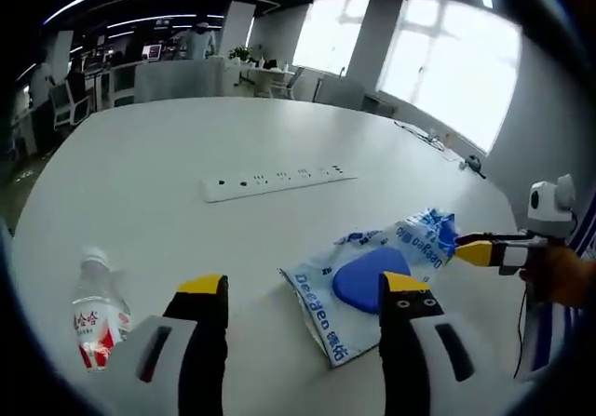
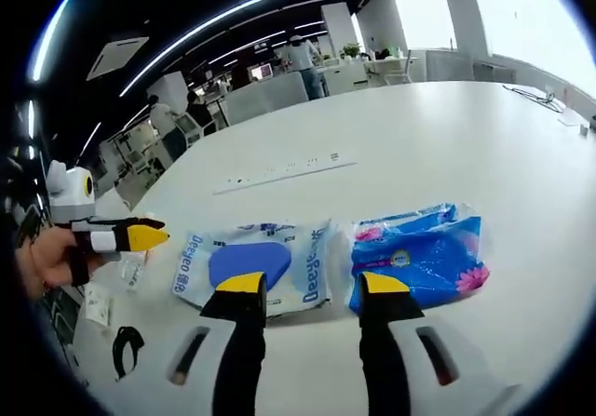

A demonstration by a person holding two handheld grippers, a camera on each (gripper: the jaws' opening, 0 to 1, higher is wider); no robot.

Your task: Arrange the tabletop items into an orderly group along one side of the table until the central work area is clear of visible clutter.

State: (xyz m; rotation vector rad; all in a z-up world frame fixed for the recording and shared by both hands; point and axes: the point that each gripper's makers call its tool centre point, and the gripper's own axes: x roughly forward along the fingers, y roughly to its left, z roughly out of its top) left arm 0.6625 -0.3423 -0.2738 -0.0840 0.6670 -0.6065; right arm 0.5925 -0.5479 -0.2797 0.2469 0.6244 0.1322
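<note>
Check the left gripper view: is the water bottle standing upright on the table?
No. The water bottle lies on its side on the white table, off to the left of the left gripper.

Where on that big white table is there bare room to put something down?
Beyond the power strip, the table lies bare toward the far edge. There is also a free patch between the water bottle and the white wipes pack. It is crowded where that pack lies beside the blue packet.

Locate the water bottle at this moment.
In the left gripper view the water bottle lies on the table at lower left, just left of the left gripper.
</note>
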